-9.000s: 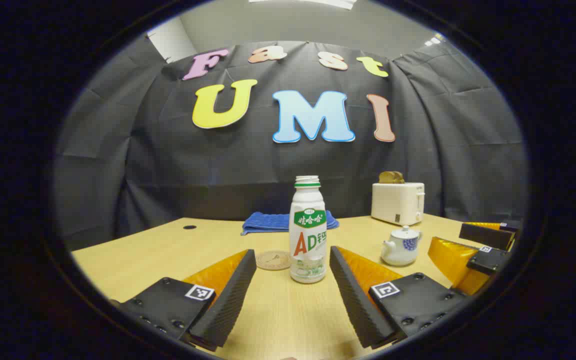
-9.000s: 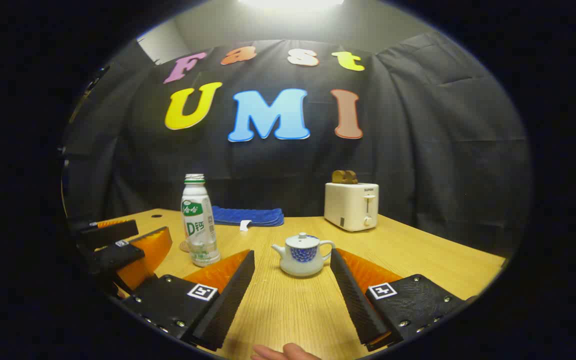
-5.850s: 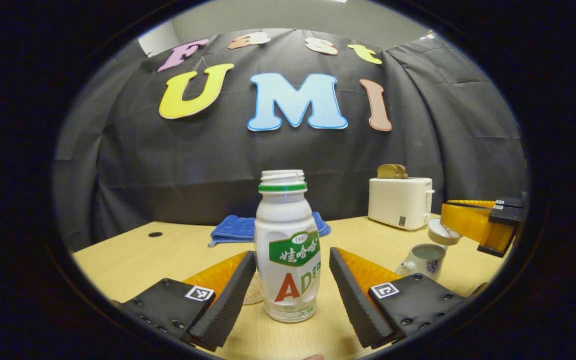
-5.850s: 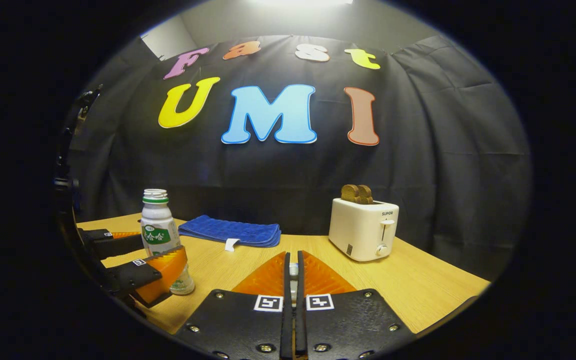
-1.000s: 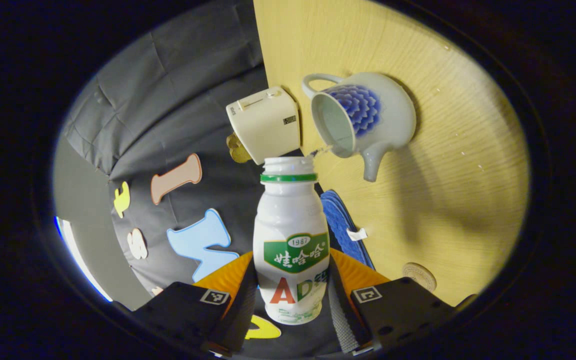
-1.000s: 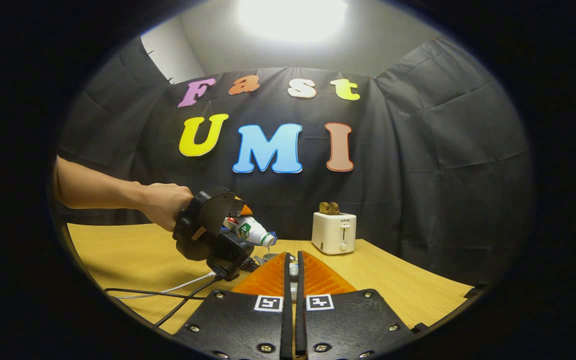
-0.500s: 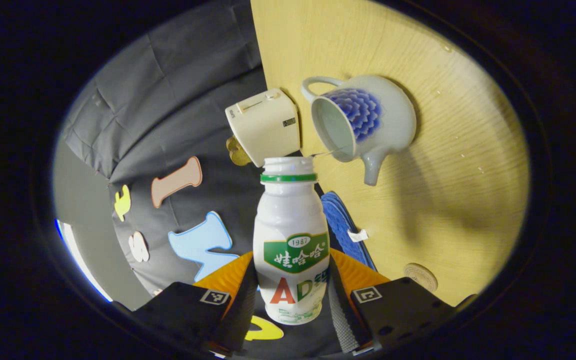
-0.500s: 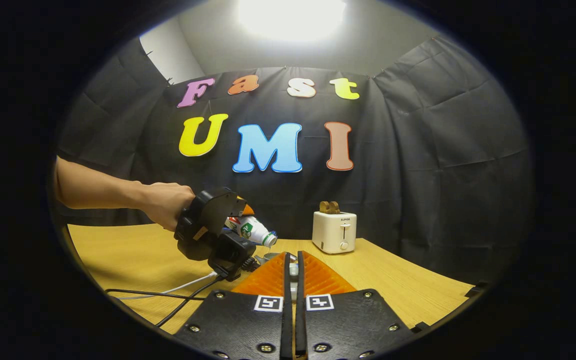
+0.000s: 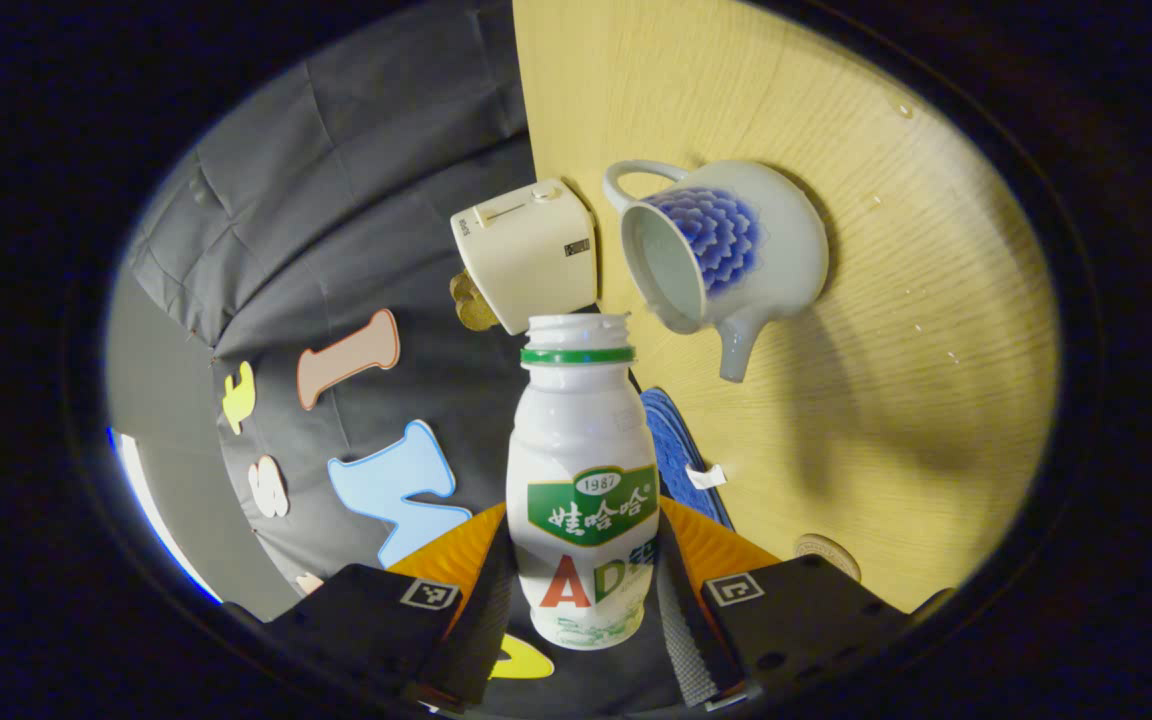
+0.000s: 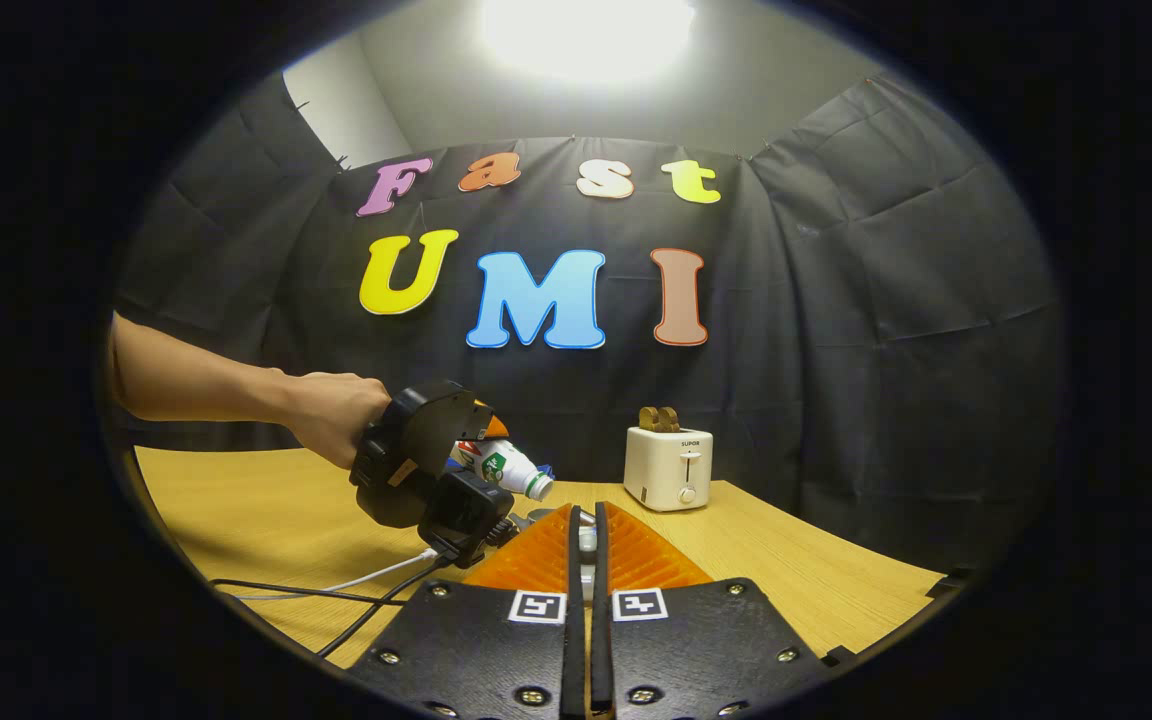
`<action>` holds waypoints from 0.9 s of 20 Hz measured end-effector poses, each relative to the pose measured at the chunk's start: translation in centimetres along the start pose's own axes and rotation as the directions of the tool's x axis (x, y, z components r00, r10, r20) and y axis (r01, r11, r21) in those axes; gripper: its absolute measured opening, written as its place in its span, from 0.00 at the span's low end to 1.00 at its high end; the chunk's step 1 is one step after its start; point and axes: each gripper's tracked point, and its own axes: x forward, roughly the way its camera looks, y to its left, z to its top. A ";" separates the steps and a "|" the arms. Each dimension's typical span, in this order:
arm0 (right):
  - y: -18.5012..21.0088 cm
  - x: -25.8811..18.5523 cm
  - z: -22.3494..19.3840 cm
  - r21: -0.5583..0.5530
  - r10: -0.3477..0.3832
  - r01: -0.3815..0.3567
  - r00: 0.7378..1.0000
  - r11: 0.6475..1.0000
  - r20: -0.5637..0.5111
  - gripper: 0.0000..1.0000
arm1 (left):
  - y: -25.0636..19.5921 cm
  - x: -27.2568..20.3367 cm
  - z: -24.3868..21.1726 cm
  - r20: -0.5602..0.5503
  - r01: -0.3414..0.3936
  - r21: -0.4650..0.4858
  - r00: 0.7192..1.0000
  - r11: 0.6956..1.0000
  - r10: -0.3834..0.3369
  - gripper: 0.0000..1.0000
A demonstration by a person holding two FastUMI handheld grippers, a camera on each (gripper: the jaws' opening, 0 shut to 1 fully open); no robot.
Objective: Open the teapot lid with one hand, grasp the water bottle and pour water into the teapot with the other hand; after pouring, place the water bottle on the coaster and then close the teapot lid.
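My left gripper (image 9: 584, 535) is shut on the white water bottle (image 9: 581, 470), which is tipped over with its open mouth close to the rim of the teapot (image 9: 736, 250). The white and blue teapot stands lidless on the wooden table (image 9: 896, 400), and no water runs from the bottle. The round coaster (image 9: 826, 548) lies on the table near my left gripper's fingers. My right gripper (image 10: 584, 522) is shut on the small white lid (image 10: 586, 541), held above the table. In the right gripper view a hand (image 10: 331, 415) holds the other gripper with the tilted bottle (image 10: 508, 469).
A cream toaster (image 9: 526, 250) with bread stands at the back of the table, also the toaster (image 10: 668, 467) in the right gripper view. A folded blue towel (image 9: 674, 455) lies behind the bottle. Water drops (image 9: 876, 202) dot the table near the teapot. Cables (image 10: 336, 585) trail over the table.
The thin stream of water into the teapot has stopped. The bottle has tipped back a little, its mouth rising off the teapot's rim. The right gripper holds still with the lid.
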 end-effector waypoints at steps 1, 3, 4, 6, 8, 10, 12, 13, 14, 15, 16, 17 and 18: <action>0.1 0.0 0.1 0.000 0.002 -0.002 1.000 1.000 0.000 0.02 | -0.2 0.0 0.1 0.003 0.014 -0.012 1.000 1.000 -0.014 0.75; 0.1 -0.1 0.2 -0.002 0.002 -0.002 1.000 1.000 0.004 0.02 | -0.3 0.2 0.0 0.014 0.030 -0.035 0.999 0.999 -0.029 0.70; 0.1 -0.2 0.3 -0.003 0.002 -0.002 1.000 1.000 0.006 0.02 | -0.3 0.2 -0.2 0.018 0.041 -0.048 0.999 0.998 -0.040 0.70; 0.2 -0.2 0.3 -0.006 0.004 -0.004 1.000 1.000 0.006 0.02 | -0.7 0.4 -0.3 0.031 0.059 -0.084 0.998 0.995 -0.057 0.80; 0.0 -0.2 0.4 -0.008 0.001 -0.001 1.000 1.000 0.008 0.02 | -1.1 0.7 -0.4 0.045 0.080 -0.134 0.996 0.988 -0.075 0.75; 0.0 -0.2 0.4 -0.006 0.002 -0.002 1.000 1.000 0.009 0.02 | -1.5 0.9 -0.4 0.059 0.094 -0.191 0.995 0.977 -0.085 0.80; 0.0 -0.2 0.5 -0.005 0.004 -0.004 1.000 1.000 0.011 0.02 | -1.7 1.0 -0.2 0.070 0.098 -0.237 0.994 0.966 -0.084 0.79; 0.0 -0.1 0.5 -0.004 0.006 -0.006 1.000 1.000 0.008 0.02 | -1.9 1.0 0.0 0.075 0.103 -0.258 0.993 0.960 -0.087 0.79; 0.0 -0.1 0.4 -0.005 0.005 -0.005 1.000 1.000 0.007 0.02 | -2.0 0.9 0.0 0.078 0.104 -0.279 0.993 0.955 -0.086 0.79; -0.1 -0.1 0.5 -0.007 0.003 -0.003 1.000 1.000 0.006 0.02 | -2.1 0.8 0.2 0.084 0.108 -0.302 0.993 0.947 -0.086 0.79; -0.1 -0.1 0.6 -0.009 0.001 0.000 1.000 1.000 0.007 0.02 | -2.2 0.8 0.2 0.089 0.107 -0.328 0.993 0.939 -0.082 0.75; -0.1 0.0 0.7 -0.012 -0.002 0.002 1.000 1.000 0.008 0.02 | -2.4 0.8 0.2 0.092 0.109 -0.359 0.992 0.927 -0.081 0.75; -0.1 0.2 0.9 -0.014 -0.002 0.002 1.000 1.000 0.012 0.02 | -2.5 1.0 0.1 0.092 0.109 -0.396 0.993 0.912 -0.079 0.77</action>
